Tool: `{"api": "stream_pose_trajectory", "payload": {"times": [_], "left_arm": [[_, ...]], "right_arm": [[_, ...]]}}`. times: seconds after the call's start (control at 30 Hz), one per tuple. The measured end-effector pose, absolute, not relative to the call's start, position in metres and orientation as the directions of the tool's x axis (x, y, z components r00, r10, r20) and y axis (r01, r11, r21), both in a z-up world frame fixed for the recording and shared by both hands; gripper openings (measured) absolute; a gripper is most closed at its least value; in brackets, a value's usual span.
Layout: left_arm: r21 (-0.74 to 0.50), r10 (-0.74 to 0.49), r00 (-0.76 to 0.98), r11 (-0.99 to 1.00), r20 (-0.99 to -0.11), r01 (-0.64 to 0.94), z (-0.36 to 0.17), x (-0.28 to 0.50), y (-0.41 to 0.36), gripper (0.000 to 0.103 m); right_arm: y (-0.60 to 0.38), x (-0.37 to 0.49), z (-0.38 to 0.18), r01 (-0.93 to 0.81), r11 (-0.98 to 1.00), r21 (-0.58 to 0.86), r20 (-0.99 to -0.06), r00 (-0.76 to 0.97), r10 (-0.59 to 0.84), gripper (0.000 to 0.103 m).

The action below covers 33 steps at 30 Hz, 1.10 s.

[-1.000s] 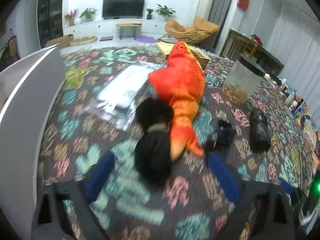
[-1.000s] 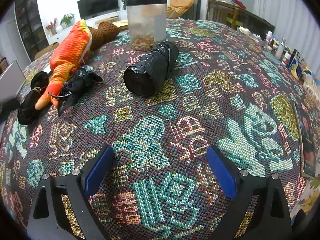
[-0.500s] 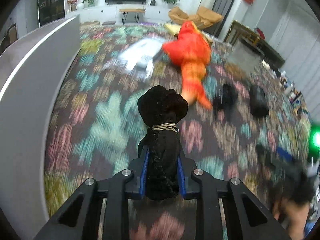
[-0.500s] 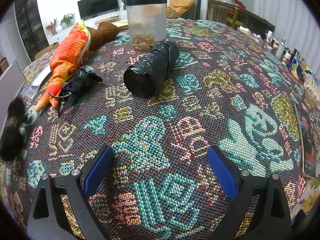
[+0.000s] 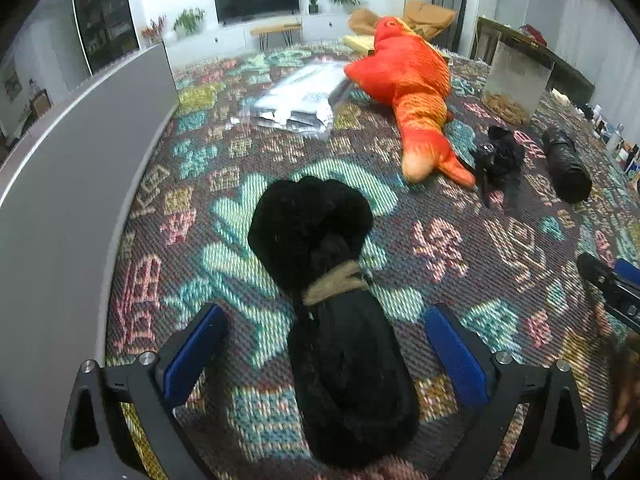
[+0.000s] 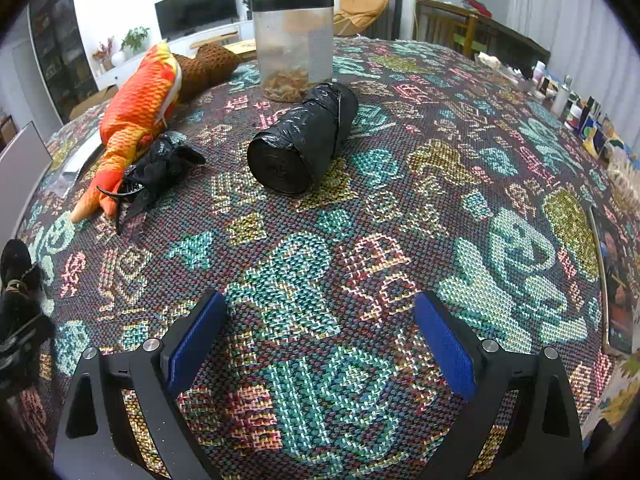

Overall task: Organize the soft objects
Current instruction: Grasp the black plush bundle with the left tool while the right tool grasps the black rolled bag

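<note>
Left wrist: left gripper (image 5: 324,354) jaws just swung wide, black plush (image 5: 332,312) lying loose between the pads on the cloth (image 5: 460,248).
Pads clear of the plush on both sides (tan cord tied round its middle). Orange fish (image 5: 412,92) farther off, beside a foil bag (image 5: 296,100). Right gripper (image 6: 318,340) spread over bare cloth, nothing in it; bin-bag roll (image 6: 304,140) beyond.

Both wrist cameras looked steeply down, close over the patterned table (image 5: 440,240). The left view faced the orange fish toy (image 5: 412,92) from nearer; the right viewed it from farther off. Both shared the black roll (image 6: 304,144) beside it.
</note>
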<state>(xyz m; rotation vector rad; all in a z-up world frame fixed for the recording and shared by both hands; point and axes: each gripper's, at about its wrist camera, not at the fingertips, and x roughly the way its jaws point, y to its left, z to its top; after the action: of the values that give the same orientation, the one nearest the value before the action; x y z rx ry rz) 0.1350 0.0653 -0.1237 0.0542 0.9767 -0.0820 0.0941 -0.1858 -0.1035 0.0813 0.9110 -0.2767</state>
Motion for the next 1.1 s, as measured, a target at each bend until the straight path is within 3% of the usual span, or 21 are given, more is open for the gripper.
{"api": "stream_pose_trajectory", "payload": {"times": [0.67,0.73,0.83,1.03,1.1], "left_arm": [[0.009,-0.039,0.577,0.997,-0.816,0.08,-0.125,0.134,0.067,0.103],[0.008,-0.045,0.563,0.996,-0.825,0.092,-0.124,0.134,0.067,0.103],[-0.006,-0.084,0.518,0.989,-0.852,0.15,-0.12,0.13,0.067,0.102],[-0.023,-0.113,0.517,0.984,-0.849,0.177,-0.112,0.128,0.063,0.073],[0.003,-0.097,0.518,0.982,-0.85,0.189,-0.111,0.13,0.057,0.049]], "right_arm": [[-0.187,0.093,-0.102,0.268,0.963,-0.034,-0.787,0.587,-0.191,0.097],[-0.194,0.088,-0.097,0.26,0.964,0.06,-0.777,0.619,-0.118,0.097],[-0.228,0.083,-0.079,0.278,0.907,0.317,-0.728,0.684,0.045,0.096],[-0.252,0.162,-0.055,0.316,0.888,0.333,-0.787,0.612,0.077,0.096],[-0.253,0.191,-0.061,0.318,0.893,0.317,-0.813,0.577,0.083,0.094]]}}
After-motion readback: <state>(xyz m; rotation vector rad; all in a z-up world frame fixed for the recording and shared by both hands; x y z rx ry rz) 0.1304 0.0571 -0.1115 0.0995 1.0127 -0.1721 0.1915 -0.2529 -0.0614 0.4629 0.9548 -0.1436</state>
